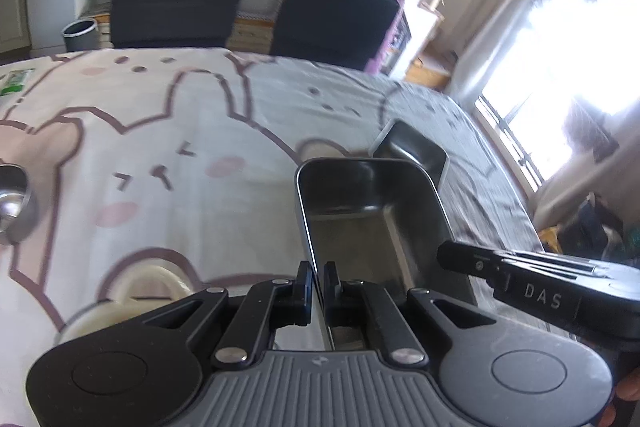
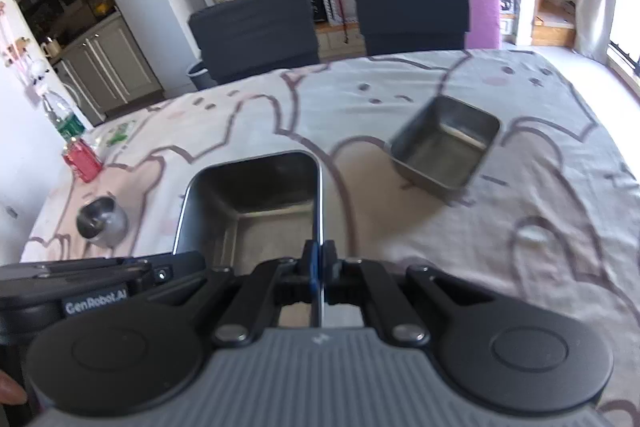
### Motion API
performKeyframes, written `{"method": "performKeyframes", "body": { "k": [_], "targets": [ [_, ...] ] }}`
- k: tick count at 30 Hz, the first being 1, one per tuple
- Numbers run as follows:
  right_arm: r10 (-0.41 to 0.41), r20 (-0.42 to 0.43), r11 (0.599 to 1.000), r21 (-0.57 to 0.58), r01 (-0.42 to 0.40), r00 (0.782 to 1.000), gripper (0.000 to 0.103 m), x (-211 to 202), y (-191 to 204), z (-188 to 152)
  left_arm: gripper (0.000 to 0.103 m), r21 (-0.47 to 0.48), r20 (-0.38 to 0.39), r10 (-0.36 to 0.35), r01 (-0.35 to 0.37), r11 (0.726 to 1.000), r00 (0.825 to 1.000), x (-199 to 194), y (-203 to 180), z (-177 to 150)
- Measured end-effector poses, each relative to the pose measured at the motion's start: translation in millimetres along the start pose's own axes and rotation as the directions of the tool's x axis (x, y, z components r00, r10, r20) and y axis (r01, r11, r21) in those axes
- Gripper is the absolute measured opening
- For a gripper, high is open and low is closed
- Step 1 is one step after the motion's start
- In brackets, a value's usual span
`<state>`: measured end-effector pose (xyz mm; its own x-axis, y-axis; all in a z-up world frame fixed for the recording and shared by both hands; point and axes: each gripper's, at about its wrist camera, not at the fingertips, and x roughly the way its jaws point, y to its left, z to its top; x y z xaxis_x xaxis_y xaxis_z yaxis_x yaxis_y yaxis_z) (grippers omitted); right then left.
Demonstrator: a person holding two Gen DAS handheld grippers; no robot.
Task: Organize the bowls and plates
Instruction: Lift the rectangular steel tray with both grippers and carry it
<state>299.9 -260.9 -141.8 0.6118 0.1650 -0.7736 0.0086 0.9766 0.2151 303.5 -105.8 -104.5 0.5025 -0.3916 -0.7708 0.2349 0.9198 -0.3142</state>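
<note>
I hold a rectangular steel tray (image 1: 360,211) (image 2: 256,203) between both hands, lifted above the cartoon tablecloth. My left gripper (image 1: 318,279) is shut on the tray's left wall, and my right gripper (image 2: 320,259) is shut on its right wall. Each view shows the other gripper's body at the tray's opposite side. A second, smaller steel tray (image 2: 444,143) (image 1: 416,147) rests on the cloth just beyond and to the right. A round steel bowl (image 2: 102,221) (image 1: 12,203) sits at the table's left side.
A cream ring-shaped dish (image 1: 148,283) lies on the cloth below my left gripper. A red can (image 2: 82,161) and a clear bottle (image 2: 64,119) stand at the far left corner. Two dark chairs (image 2: 256,27) (image 2: 416,7) line the far edge.
</note>
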Motion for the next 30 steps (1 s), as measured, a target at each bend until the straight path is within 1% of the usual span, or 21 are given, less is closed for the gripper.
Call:
{"method": "performKeyframes", "body": {
  "k": [4, 8, 14, 22, 30],
  "targets": [
    [-0.034, -0.020, 0.999, 0.000, 0.034, 0.999, 0.003, -9, -19, -11, 0.006, 0.021, -0.043, -0.021, 0.022, 1.000, 0.999, 10, -19, -8],
    [-0.061, -0.073, 0.998, -0.001, 0.061, 0.995, 0.004, -12, -42, -27, 0.008, 0.058, -0.089, -0.035, 0.041, 0.997, 0.995, 20, -38, -18],
    [-0.107, -0.152, 0.994, -0.023, 0.105, 0.983, 0.005, -1, -58, -42, 0.010, 0.153, -0.160, -0.011, 0.036, 0.988, 0.987, 38, -62, -35],
    [-0.128, -0.203, 0.990, -0.079, 0.114, 0.971, 0.005, 10, -68, -53, 0.010, 0.188, -0.220, 0.011, 0.031, 0.982, 0.975, 56, -66, -45],
    [-0.144, -0.250, 0.986, -0.115, 0.118, 0.957, 0.006, 24, -69, -58, 0.010, 0.207, -0.257, 0.021, 0.034, 0.978, 0.966, 65, -68, -49]
  ]
}}
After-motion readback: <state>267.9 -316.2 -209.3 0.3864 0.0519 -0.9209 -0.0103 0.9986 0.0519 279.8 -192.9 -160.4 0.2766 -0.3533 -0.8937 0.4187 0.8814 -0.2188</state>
